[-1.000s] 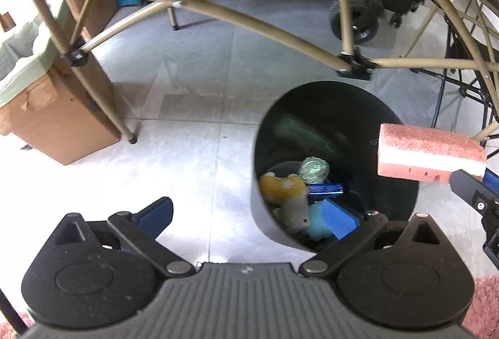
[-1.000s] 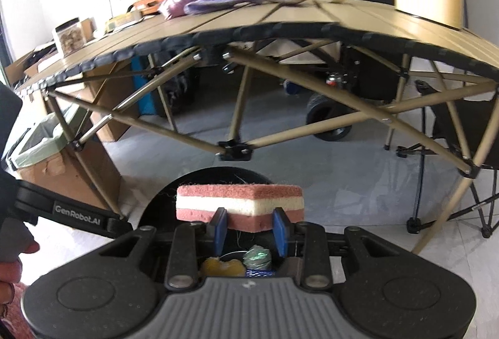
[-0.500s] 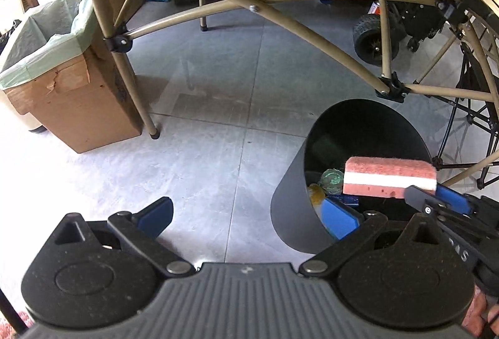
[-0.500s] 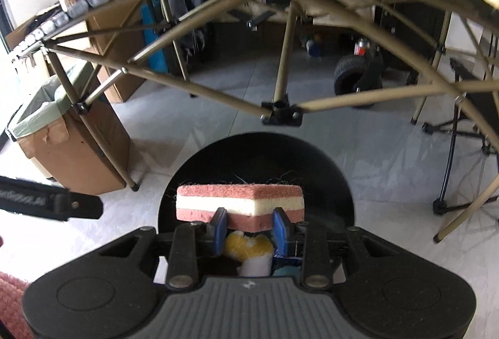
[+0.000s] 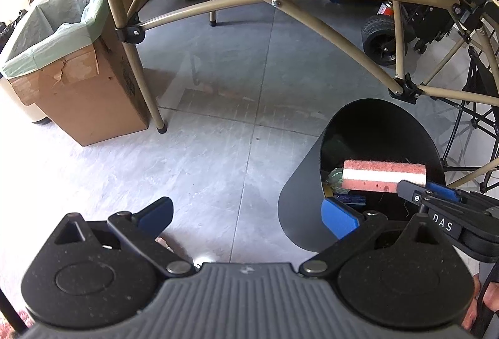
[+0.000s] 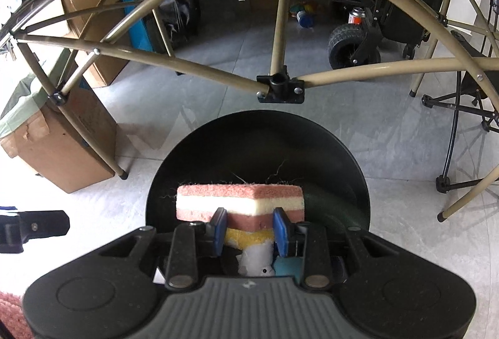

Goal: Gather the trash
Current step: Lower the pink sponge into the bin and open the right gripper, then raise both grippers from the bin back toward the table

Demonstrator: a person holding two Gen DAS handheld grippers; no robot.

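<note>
Item: pink-and-white sponge (image 6: 239, 202), clamped in my right hand-held gripper (image 6: 249, 228) directly above the black trash bin (image 6: 343, 152); my left hand-held gripper (image 5: 246, 214) spread wide, empty, beside the bin.

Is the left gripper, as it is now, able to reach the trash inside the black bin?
Probably yes. The left gripper is open and empty beside the black bin, whose mouth is uncovered, but the right gripper holds a sponge over it.
</note>
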